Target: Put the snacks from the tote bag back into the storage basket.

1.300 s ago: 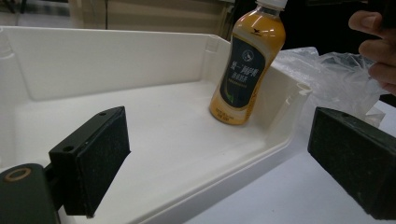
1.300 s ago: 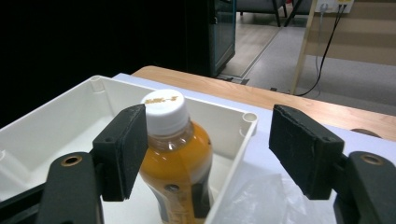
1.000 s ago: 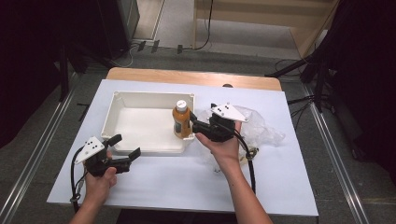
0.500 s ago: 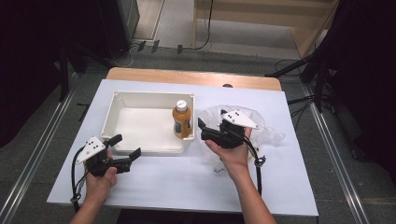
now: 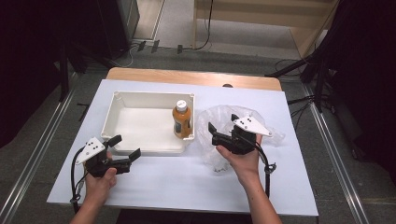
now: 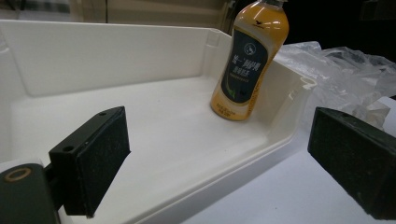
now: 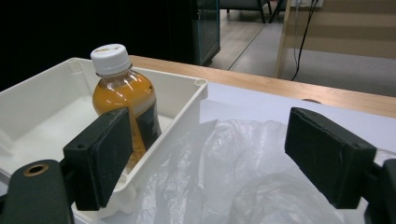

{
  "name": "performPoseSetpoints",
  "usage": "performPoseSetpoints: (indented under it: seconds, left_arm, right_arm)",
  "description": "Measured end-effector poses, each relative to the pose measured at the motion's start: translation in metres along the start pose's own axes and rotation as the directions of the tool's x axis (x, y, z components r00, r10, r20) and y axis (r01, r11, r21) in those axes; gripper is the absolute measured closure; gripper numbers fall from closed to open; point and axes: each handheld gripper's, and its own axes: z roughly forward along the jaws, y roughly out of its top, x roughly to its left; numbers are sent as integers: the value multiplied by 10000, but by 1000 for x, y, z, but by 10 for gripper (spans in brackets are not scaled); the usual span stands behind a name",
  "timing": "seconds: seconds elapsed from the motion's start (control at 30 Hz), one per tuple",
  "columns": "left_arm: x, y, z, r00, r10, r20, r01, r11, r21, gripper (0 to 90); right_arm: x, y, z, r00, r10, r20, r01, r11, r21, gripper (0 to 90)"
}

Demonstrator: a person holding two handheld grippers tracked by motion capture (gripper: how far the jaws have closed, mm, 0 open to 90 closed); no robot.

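Note:
An orange juice bottle (image 5: 182,122) with a white cap stands upright in the right near corner of the white tray (image 5: 140,95). A crumpled clear plastic bag (image 5: 275,135) lies on the table right of the tray. My right gripper (image 5: 223,125) hovers over the bag, pointing left at the bottle; its jaws have just been opening, stand open, and hold nothing. In the right gripper view the bottle (image 7: 119,93) shows behind the left pad and the bag (image 7: 243,177) lies below. My left gripper (image 5: 125,147) rests open at the tray's near left corner, facing the bottle (image 6: 247,60).
A white cover (image 5: 177,182) spreads over the table, with a wooden strip (image 5: 196,78) bare along the far edge. Cables (image 5: 140,46) lie on the floor beyond. Metal rails (image 5: 42,154) run along both sides of the table.
My right gripper has drawn back to the right, away from the bottle, and now sits over the bag. The bottle stays standing in the tray. The left gripper has not moved.

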Motion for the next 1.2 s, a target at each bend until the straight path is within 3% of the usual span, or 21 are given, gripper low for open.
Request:
performPoseSetpoints:
  seconds: [0.53,1.2]
  left_arm:
    - [0,0,1,10000,-16,-4,16,10000,17,53]
    - [0,0,-1,9999,-46,-117,45,10000,-36,53]
  right_arm:
    - [-18,-14,-19,9998,-91,153,93,9998,-152,154]
    - [-48,-32,-48,9958,176,898,-148,9994,-316,155]
